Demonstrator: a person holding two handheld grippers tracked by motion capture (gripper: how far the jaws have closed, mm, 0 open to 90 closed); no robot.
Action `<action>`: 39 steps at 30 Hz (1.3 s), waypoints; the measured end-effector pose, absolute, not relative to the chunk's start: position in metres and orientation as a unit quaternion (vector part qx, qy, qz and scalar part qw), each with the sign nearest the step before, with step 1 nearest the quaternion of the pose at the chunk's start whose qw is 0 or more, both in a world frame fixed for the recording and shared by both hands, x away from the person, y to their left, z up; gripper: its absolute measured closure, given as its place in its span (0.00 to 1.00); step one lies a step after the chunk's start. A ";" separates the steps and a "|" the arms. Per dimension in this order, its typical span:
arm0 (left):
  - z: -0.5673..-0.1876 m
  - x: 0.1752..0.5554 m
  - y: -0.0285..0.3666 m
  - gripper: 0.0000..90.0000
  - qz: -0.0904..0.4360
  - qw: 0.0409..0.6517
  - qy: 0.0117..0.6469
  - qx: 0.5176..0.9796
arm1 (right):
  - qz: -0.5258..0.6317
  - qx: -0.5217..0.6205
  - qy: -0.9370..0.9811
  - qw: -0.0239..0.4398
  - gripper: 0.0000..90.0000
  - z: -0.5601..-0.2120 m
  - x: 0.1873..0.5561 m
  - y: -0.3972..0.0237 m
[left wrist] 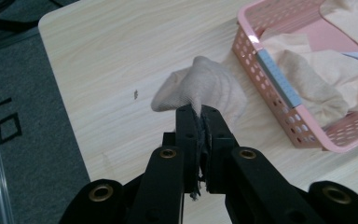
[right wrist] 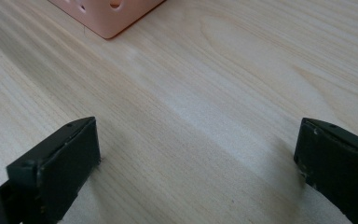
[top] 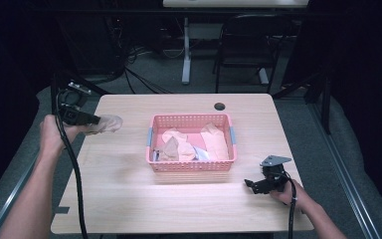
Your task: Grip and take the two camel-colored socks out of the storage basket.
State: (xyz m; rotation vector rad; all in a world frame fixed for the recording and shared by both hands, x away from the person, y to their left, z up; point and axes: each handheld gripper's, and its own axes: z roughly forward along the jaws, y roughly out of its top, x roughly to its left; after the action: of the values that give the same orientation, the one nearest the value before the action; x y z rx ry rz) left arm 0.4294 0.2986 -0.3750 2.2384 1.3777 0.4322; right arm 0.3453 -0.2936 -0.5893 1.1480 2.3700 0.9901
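A beige sock [top: 104, 123] is pinched in the left gripper [top: 90, 120], left of the basket [top: 191, 166]. It should be lowered flat before release. The right gripper [top: 251, 185] rests open, lower right.

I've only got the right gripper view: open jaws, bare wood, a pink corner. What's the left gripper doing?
Observer: The left gripper is shut on a beige sock, held over the table's left side.
Operator: That pink corner?
Observer: A pink basket mid-table, with more beige socks inside.
Operator: Where's the right gripper relative to it?
Observer: The right gripper rests on the table, near the basket's front right corner, apart from it.
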 end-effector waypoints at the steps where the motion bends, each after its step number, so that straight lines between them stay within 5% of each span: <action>1: -0.378 0.429 0.303 0.96 0.160 0.236 0.510 0.812 | 0.348 0.402 0.831 0.164 0.00 -0.589 0.345 -0.294; 22: -0.506 0.443 0.321 0.96 0.086 0.212 0.581 0.781 | 0.347 0.402 0.831 0.165 0.00 -0.589 0.346 -0.294; 30: -0.523 0.437 0.317 0.94 0.071 0.192 0.595 0.777 | 0.347 0.401 0.832 0.164 0.00 -0.589 0.346 -0.294; 32: -0.524 0.436 0.319 0.87 0.064 0.196 0.601 0.773 | 0.347 0.401 0.832 0.163 0.00 -0.589 0.346 -0.294; 37: -0.513 0.429 0.322 0.44 0.064 0.217 0.602 0.766 | 0.346 0.402 0.832 0.166 0.00 -0.589 0.345 -0.294; 39: -0.504 0.428 0.323 0.34 0.071 0.229 0.604 0.760 | 0.345 0.403 0.831 0.165 0.00 -0.589 0.345 -0.294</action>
State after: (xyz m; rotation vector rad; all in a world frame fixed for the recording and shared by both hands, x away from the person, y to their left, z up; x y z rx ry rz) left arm 0.4279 0.3230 -0.5044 2.0931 1.6630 0.1952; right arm 0.3451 -0.2935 -0.5891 1.1492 2.3689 0.9816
